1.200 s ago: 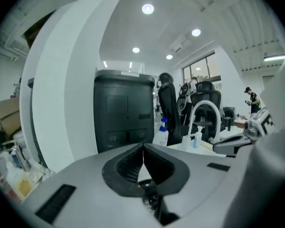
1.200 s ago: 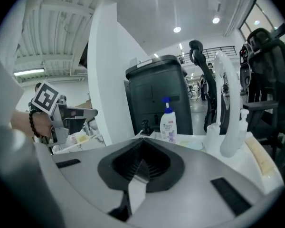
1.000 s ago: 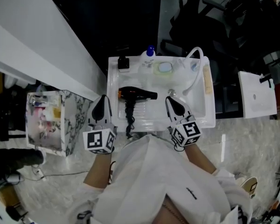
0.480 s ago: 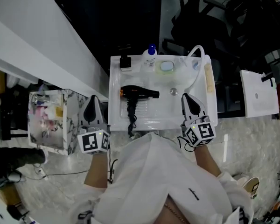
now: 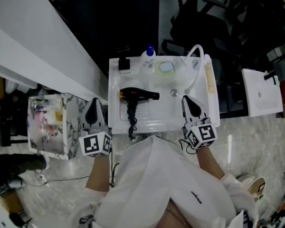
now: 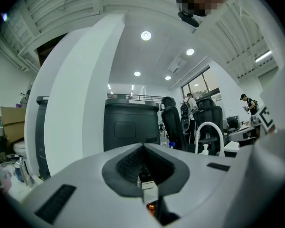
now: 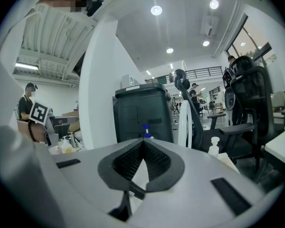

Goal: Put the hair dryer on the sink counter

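Observation:
The black hair dryer [image 5: 135,95] lies on its side on the left part of the white sink unit [image 5: 116,103], nozzle toward the drain [image 5: 174,93]. Its coiled cord [image 5: 131,117] trails to the front edge. My left gripper [image 5: 94,101] hangs just off the sink's front left corner, shut and empty, its jaws meeting at the tip [image 6: 143,148]. My right gripper [image 5: 185,98] is over the sink's front right part, also shut with nothing between its jaws [image 7: 143,144]. Neither touches the dryer.
A blue-capped bottle [image 5: 148,60], a black block [image 5: 125,64], a soap dish [image 5: 166,68] and a curved white faucet [image 5: 197,63] line the sink's back. A marbled box of toiletries [image 5: 50,122] stands left, a second white basin [image 5: 261,91] right, and a white wall [image 5: 33,46] on the far left.
Both grippers have drawn back from the dryer: the left moved left off the sink's front edge, the right moved right. The hair dryer has not moved.

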A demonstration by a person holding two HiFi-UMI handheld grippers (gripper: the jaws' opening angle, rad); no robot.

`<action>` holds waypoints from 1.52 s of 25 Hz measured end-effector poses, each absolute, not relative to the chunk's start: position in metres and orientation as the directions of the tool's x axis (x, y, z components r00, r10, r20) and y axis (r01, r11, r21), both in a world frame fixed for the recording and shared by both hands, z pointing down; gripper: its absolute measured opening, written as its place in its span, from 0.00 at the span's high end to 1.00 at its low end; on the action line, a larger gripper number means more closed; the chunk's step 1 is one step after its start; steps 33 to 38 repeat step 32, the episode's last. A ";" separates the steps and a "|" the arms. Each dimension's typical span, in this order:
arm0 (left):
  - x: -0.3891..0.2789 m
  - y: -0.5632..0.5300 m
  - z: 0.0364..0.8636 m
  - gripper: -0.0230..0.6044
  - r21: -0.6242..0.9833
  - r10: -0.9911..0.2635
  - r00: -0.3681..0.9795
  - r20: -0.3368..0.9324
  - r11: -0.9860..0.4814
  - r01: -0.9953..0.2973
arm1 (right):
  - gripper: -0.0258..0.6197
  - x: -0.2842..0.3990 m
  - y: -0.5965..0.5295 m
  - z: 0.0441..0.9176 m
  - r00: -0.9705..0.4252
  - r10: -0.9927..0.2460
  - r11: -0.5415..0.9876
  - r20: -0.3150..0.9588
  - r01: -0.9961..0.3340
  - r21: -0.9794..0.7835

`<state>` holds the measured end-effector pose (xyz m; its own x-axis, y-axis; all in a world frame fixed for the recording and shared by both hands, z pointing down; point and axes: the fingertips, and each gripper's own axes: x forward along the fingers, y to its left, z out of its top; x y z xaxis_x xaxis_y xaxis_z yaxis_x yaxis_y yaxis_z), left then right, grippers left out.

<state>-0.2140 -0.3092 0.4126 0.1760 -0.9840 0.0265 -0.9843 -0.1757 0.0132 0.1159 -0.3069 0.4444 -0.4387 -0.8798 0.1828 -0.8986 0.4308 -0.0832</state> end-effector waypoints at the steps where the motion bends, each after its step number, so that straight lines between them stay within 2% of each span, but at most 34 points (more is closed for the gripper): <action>1: -0.214 -0.310 0.414 0.92 0.016 -0.984 0.174 0.031 -0.173 -0.985 | 0.93 0.116 -0.307 0.445 -0.439 -0.879 0.431 0.185 -0.899 -0.084; 38: -0.199 -0.317 0.430 0.92 0.047 -0.980 0.178 0.091 -0.175 -0.983 | 0.93 0.117 -0.308 0.450 -0.464 -0.860 0.461 0.213 -0.885 -0.065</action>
